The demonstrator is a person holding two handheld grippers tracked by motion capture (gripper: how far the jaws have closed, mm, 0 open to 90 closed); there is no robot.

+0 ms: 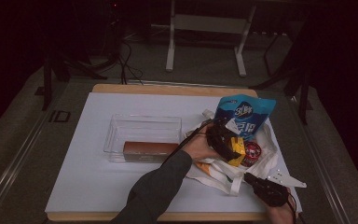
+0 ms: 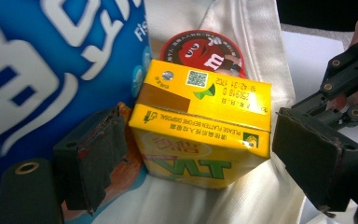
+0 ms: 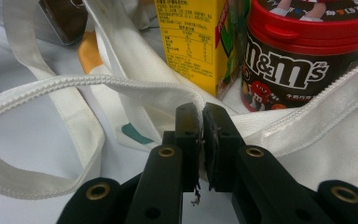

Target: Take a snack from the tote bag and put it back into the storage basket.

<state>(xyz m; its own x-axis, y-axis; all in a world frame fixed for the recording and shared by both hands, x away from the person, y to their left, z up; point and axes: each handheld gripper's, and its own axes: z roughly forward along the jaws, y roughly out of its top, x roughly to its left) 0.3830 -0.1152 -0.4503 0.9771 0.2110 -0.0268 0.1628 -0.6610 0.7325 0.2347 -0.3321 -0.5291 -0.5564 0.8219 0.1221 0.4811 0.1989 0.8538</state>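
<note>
A white tote bag (image 1: 223,179) lies open at the table's right with three items in its mouth. They are a blue snack bag (image 1: 244,114), a yellow drink carton (image 1: 237,151) and a red-lidded M&M's jar (image 1: 251,153). My left gripper (image 1: 226,140) reaches into the bag. In the left gripper view it (image 2: 205,149) stands open, one pad on each side of the yellow carton (image 2: 205,130), close to its sides. My right gripper (image 3: 200,116) is shut on the bag's stitched hem (image 3: 121,84), just in front of the carton (image 3: 191,42) and jar (image 3: 303,56).
A clear plastic tray (image 1: 142,122) sits mid-table on the white sheet, with a brown box (image 1: 149,149) at its near edge. The bag's loose handles (image 3: 37,182) loop over the table by my right gripper. Dark floor and frame legs lie beyond the table's far edge.
</note>
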